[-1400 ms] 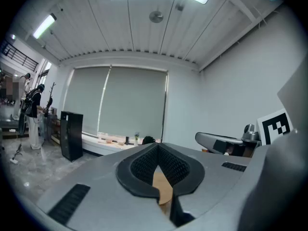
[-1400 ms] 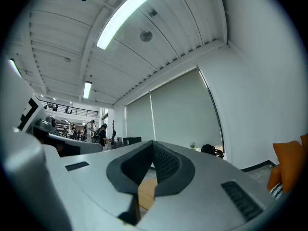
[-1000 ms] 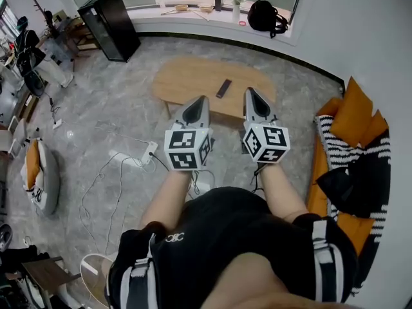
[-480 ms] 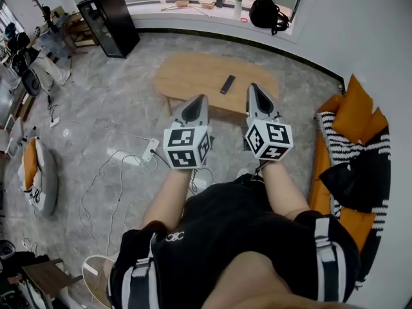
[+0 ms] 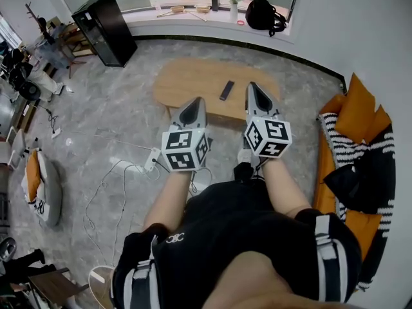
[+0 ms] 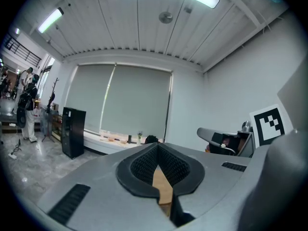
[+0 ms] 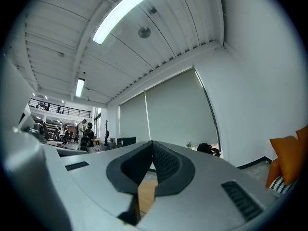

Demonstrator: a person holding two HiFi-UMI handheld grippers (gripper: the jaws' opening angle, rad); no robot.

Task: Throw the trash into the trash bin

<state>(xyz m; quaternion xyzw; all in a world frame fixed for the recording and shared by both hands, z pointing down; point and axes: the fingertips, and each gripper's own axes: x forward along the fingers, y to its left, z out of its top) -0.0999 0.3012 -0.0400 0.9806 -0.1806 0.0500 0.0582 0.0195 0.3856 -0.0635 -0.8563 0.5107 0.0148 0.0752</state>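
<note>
At the far left of the floor [image 5: 96,108] lies a grey and orange cushion [image 5: 40,184], and a tall black cabinet [image 5: 104,28] stands by the far wall. White cables and a power strip [image 5: 152,161] trail over the floor towards the near left corner of the oval wooden tabletop [image 5: 187,76]. A pale round rim [image 5: 100,282] shows low at the left, cut off by the person's shoulder; whether it is the trash bin I cannot tell, nor which thing is the trash. The left claw [image 5: 199,100] [image 6: 157,146] hangs over the tabletop's near edge, clenched with nothing in it; only wood shows through the slit below its tips. A dark remote [image 5: 225,90] lies about mid-tabletop, between the two claws and touching neither. The right claw [image 5: 252,85] [image 7: 152,143] is likewise clenched and empty. On the window ledge [image 5: 161,19] beyond sit small items too small to tell and a black bag [image 5: 265,15]. At the right, the sofa [image 5: 320,172] carries orange cushions [image 5: 357,108], a striped blanket [image 5: 347,150] and a dark garment [image 5: 360,182].
</note>
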